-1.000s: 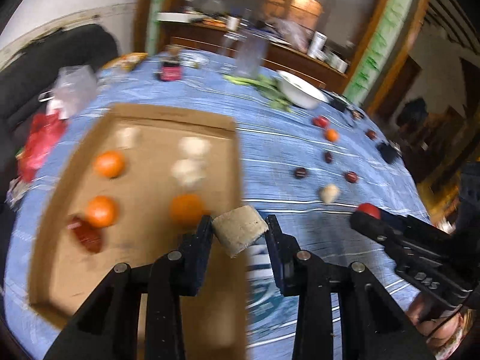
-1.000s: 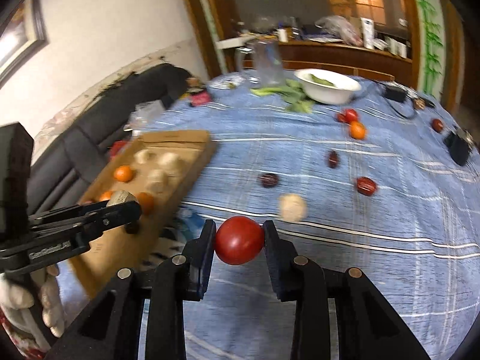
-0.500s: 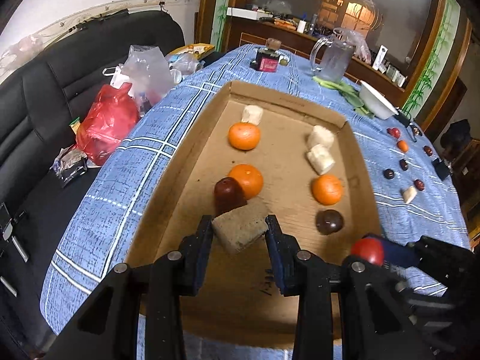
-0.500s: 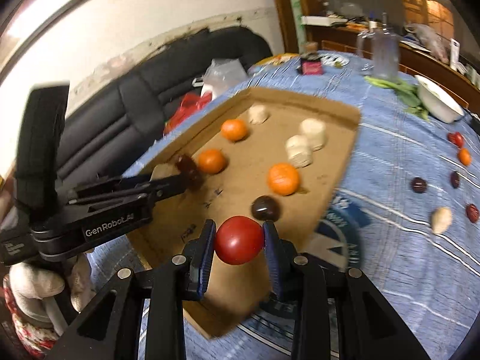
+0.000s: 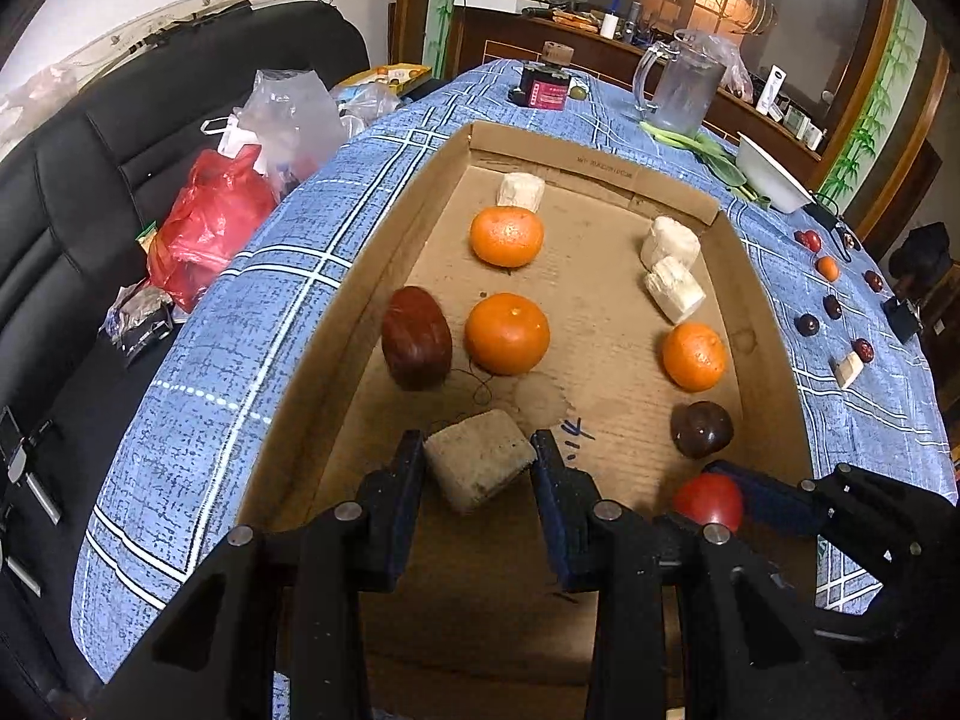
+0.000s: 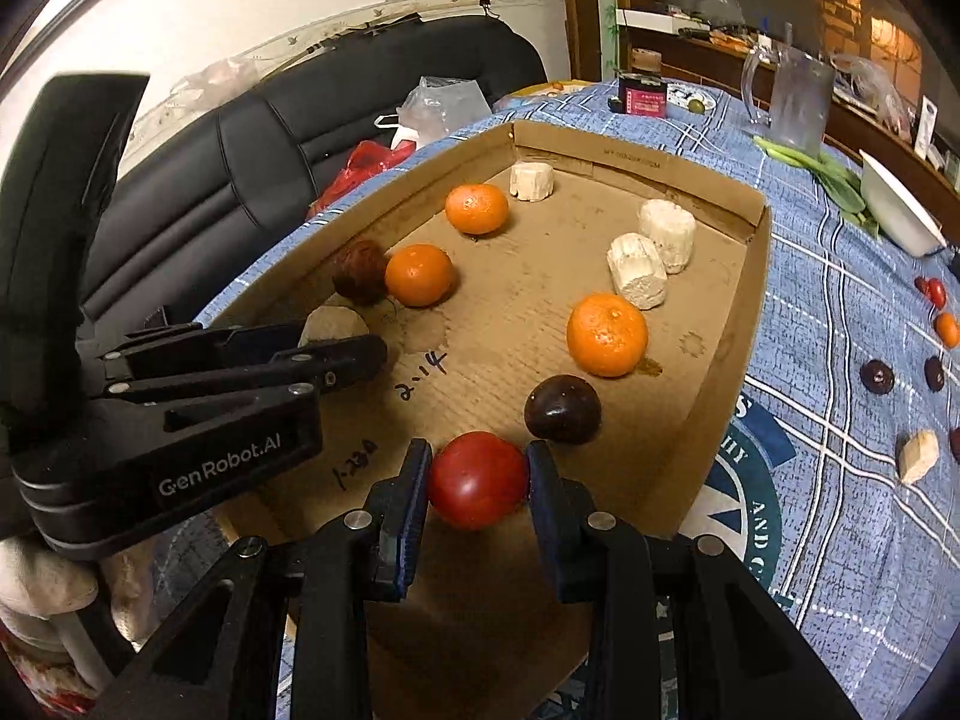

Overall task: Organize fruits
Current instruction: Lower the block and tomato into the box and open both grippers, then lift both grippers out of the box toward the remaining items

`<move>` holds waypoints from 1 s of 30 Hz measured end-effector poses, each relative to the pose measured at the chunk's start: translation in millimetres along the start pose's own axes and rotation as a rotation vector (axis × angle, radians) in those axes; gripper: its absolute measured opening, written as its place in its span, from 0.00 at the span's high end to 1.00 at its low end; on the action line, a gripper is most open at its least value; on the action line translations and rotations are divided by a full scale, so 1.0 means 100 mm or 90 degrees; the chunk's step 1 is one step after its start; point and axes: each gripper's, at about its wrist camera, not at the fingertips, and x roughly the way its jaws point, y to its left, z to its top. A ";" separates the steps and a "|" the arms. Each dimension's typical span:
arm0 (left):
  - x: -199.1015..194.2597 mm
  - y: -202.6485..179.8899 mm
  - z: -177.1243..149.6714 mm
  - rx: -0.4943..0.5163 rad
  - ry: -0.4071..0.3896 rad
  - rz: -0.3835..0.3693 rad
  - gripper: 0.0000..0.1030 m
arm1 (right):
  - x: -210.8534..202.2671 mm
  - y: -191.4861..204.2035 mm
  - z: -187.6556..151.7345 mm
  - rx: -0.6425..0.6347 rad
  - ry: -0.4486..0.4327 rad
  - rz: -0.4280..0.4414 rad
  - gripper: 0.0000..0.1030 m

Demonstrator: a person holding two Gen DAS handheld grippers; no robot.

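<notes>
My left gripper (image 5: 477, 468) is shut on a beige chunk (image 5: 478, 467) low over the near part of the cardboard tray (image 5: 414, 198). My right gripper (image 6: 478, 480) is shut on a red tomato (image 6: 477, 480) over the tray's near right corner, beside a dark plum (image 6: 562, 409). The tomato also shows in the left wrist view (image 5: 708, 501). In the tray lie three oranges (image 5: 507, 333), a dark red fruit (image 5: 416, 338) and pale chunks (image 5: 673, 289). The left gripper shows in the right wrist view (image 6: 336, 354).
Loose small fruits (image 6: 877, 376) and a pale chunk (image 6: 916, 455) lie on the blue cloth right of the tray. A white bowl (image 6: 897, 204), glass pitcher (image 6: 792, 102) and red jar (image 6: 642, 101) stand at the back. Bags (image 5: 210, 228) sit on the black sofa at left.
Both grippers have swung left from the open tablecloth to over the tray and lowered toward its floor, each still holding its item.
</notes>
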 end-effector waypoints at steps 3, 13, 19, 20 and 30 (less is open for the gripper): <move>0.00 0.02 0.00 -0.004 -0.001 0.000 0.66 | 0.00 0.03 -0.02 -0.013 -0.006 -0.015 0.65; -0.24 -0.03 0.00 -0.006 -0.046 0.022 0.32 | -0.24 0.08 -0.10 -0.035 -0.051 -0.029 0.45; -0.54 -0.13 -0.01 -0.008 -0.107 0.056 0.18 | -0.55 0.00 -0.24 -0.001 -0.103 -0.037 0.34; -0.58 -0.15 -0.02 -0.004 -0.116 0.060 0.17 | -0.57 -0.02 -0.26 0.006 -0.108 -0.038 0.33; -0.89 -0.45 -0.09 0.030 -0.166 0.080 0.17 | -0.77 -0.31 -0.43 0.075 -0.125 -0.043 0.33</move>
